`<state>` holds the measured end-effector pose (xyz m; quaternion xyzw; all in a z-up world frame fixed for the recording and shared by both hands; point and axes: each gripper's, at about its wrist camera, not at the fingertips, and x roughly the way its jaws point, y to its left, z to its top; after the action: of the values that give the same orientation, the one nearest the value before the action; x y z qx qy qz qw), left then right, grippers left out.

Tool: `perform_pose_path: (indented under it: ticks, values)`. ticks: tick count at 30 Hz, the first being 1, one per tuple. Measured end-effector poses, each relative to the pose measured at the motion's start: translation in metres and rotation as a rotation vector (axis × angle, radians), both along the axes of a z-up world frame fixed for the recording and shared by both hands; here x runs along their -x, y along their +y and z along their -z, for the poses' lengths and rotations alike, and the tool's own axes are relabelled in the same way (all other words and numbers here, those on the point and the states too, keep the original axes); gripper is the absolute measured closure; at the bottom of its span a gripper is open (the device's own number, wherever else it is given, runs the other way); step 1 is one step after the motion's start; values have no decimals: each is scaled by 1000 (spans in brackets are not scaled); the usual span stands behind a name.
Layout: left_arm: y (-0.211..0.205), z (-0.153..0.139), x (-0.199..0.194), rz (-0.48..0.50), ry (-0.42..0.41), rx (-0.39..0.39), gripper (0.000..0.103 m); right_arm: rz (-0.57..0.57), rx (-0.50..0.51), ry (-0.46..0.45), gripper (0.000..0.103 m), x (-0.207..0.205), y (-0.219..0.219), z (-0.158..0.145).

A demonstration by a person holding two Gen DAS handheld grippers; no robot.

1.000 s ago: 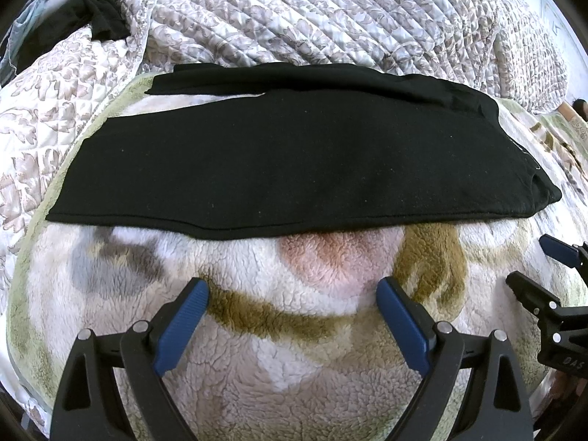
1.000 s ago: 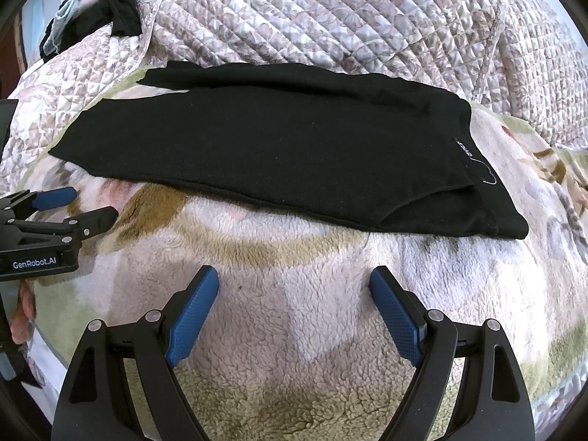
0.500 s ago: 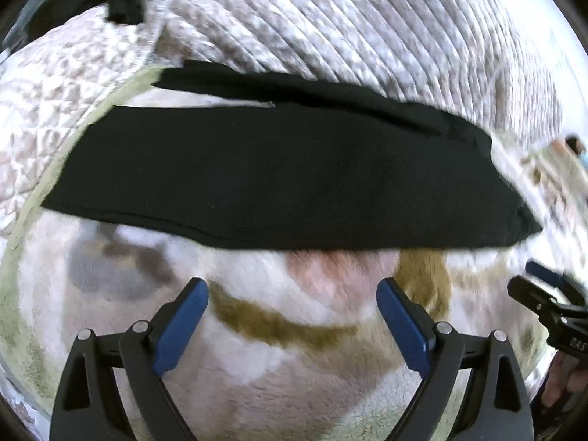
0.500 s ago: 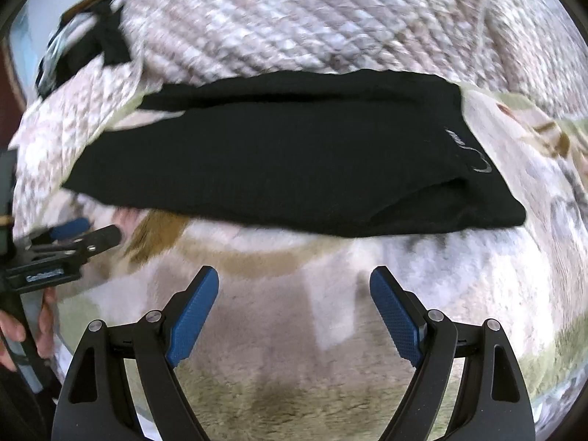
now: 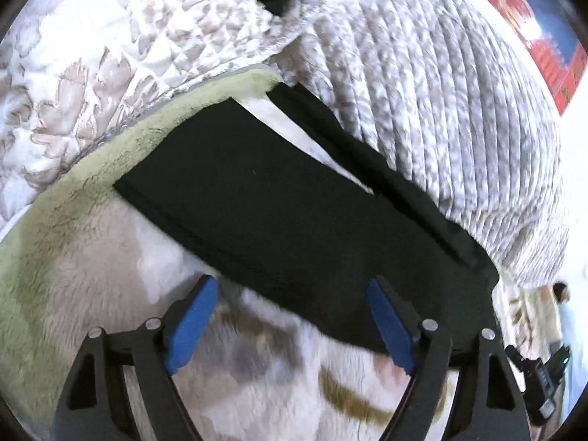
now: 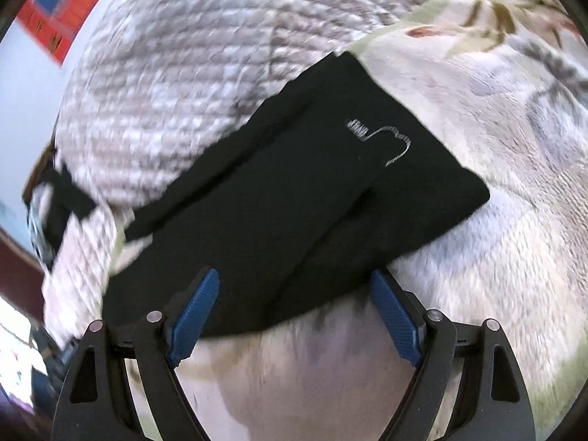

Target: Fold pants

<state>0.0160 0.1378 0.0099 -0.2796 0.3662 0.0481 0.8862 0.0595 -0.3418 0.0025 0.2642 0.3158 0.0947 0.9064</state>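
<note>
left wrist view, black pants point(image 5: 294, 220) on fleece blanket point(image 5: 73, 275), quilt point(image 5: 422, 84) behind

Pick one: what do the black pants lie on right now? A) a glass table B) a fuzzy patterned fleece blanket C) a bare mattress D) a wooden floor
B: the black pants lie flat on the fuzzy patterned fleece blanket, with a quilted bedspread bunched behind them; no floor, bare mattress or table shows beneath them.
</note>
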Motion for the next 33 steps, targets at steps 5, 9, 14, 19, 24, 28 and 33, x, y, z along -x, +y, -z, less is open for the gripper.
perform_pose_path:
  ticks: [5,9,14,19,24,28,33]
  values:
    - [3,2,-13,-34,-26,-6,19,52,-99,-46,24,-16,-16,-3]
    - [16,3,-21,-94,-44,-5,38,84,-145,-43,47,-25,-26,0]
    - [24,6,-29,-142,-18,-42,71,101,-175,-40,76,-30,-35,5]
    - [26,3,-33,-154,11,-53,99,110,-202,-17,97,-32,-42,8]
    - [21,-19,-17,-120,-9,-65,99,88,-186,-49,99,-17,-43,-10]
    - [20,-37,16,-101,-25,-76,99,80,-175,-52,99,13,-49,-22]
    - [17,-34,68,-88,-8,-60,99,72,-164,-15,99,57,-60,-13]
